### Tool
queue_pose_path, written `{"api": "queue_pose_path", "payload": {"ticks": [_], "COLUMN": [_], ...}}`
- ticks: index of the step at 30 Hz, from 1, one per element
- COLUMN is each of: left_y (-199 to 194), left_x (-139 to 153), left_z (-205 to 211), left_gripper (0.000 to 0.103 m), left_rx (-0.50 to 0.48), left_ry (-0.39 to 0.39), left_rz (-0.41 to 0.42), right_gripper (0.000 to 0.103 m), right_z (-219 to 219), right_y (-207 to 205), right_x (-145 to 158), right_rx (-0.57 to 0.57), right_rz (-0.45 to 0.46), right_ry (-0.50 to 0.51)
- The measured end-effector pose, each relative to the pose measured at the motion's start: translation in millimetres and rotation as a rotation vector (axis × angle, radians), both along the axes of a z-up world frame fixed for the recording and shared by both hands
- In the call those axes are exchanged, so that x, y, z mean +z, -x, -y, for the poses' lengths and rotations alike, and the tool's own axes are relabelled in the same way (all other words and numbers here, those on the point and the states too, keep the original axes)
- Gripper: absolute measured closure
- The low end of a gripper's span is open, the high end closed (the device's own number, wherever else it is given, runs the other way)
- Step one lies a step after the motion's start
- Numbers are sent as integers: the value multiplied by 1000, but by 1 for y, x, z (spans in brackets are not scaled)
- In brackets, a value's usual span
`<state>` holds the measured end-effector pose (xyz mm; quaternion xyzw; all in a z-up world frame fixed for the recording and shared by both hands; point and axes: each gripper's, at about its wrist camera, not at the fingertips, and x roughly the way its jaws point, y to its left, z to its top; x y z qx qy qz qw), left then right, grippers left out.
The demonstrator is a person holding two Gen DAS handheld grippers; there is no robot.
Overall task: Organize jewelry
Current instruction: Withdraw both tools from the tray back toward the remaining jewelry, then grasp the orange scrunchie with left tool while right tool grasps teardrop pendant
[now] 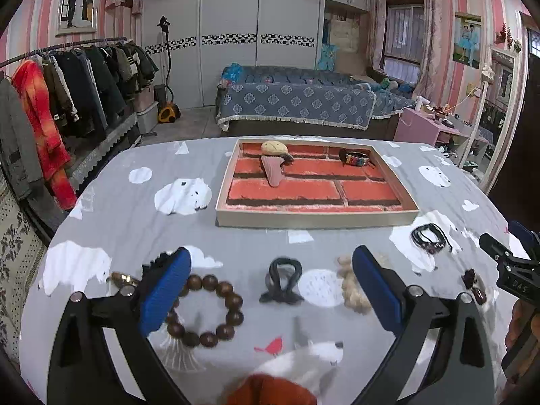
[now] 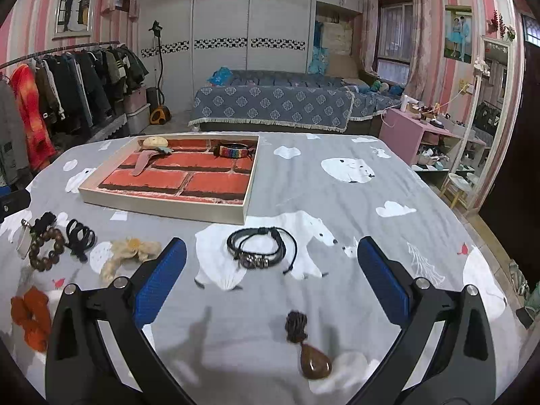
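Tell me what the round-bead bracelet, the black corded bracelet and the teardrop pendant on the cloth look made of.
Round-bead bracelet: probably wood, dark brown beads with a dull polish. Black corded bracelet: looks like leather or waxed cord, matte strands with small metallic-looking beads. Teardrop pendant: glossy brown, maybe stone, resin or polished wood; the look leaves it open.

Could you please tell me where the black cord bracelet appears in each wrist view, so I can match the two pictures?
Left wrist view: the black cord bracelet lies at the right, on the cloth just past the tray's near right corner.
Right wrist view: it lies mid-frame, between the open fingers of the right gripper, on a polar bear print.
Shared landmark: the brick-lined tray, beside the bracelet in both.
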<state>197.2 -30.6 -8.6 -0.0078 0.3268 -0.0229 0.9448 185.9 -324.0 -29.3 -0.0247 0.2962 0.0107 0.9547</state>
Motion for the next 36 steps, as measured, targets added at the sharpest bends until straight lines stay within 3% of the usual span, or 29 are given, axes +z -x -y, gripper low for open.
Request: {"api": "queue_pose_path", "payload": {"ticks": [12, 21, 27, 36], "left_y": [49, 56, 59, 55], "left_x": [-43, -69, -81, -98], "left_z": [-4, -14, -15, -17], "left_gripper": [9, 9, 9, 9], "left_rx": [16, 31, 33, 44], "left_ry": [-2, 26, 29, 30], "left_rz": [-12, -100, -153, -227], "right_gripper": [4, 4, 5, 21], "right_z": [22, 22, 28, 33], "right_y": [23, 24, 16, 6], "right_x": [-34, -58, -68, -76], "right_rx": [-34, -39, -50, -56], "right_rz": [-32, -103, -160, -217], "right_ry": [-11, 29, 1, -13]}}
